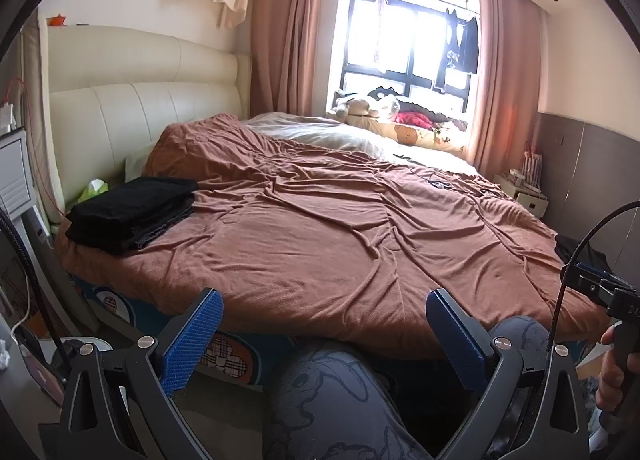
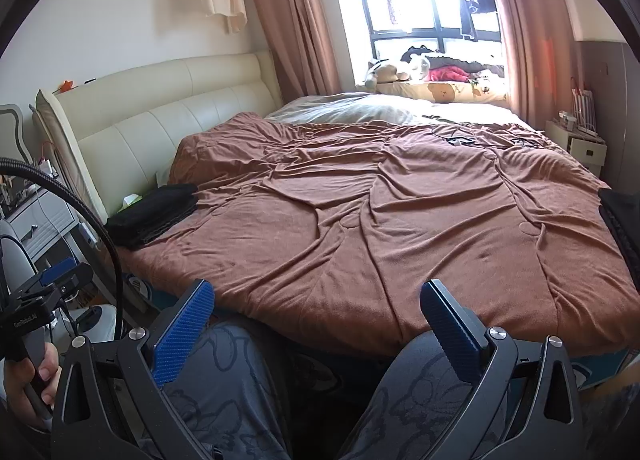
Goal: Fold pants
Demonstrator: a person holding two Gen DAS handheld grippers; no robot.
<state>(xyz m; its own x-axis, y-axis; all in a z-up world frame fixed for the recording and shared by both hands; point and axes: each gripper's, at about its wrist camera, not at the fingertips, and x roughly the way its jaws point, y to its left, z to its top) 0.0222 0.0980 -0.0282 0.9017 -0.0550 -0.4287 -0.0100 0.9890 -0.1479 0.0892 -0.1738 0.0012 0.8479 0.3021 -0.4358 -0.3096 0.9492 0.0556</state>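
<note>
Both hand-held grippers idle, held low in front of the person's knees at the near edge of the bed [image 1: 340,228], aimed across it toward the window.

Left hand-held gripper [image 1: 322,334]: jaws wide apart, nothing between them. Right hand-held gripper [image 2: 316,326]: same, wide apart and empty.

Pants: the folded black stack [image 1: 132,212] sits on the brown blanket, ahead and well to the left of the left hand-held gripper, near the headboard end. From the right hand-held gripper it's further off, far left [image 2: 154,216]. Looks already folded, long axis running roughly away-and-right from the left hand-held gripper. Can't tell whether it's one garment or several.

A second dark garment [image 2: 622,220] lies at the bed's right edge, ahead and far right of the right hand-held gripper, cut off by the frame. Just visible at the right edge of the left view too. Judgement: that's likely the next pants to fold; the right hand is clearly nearer to it.

Pose: both units level-ish, tilted slightly down, side by side; each shows at the edge of the other's view. The middle of the blanket directly ahead is bare.

Next move likely: swing right, reach for the dark garment, drag to the middle.
</note>
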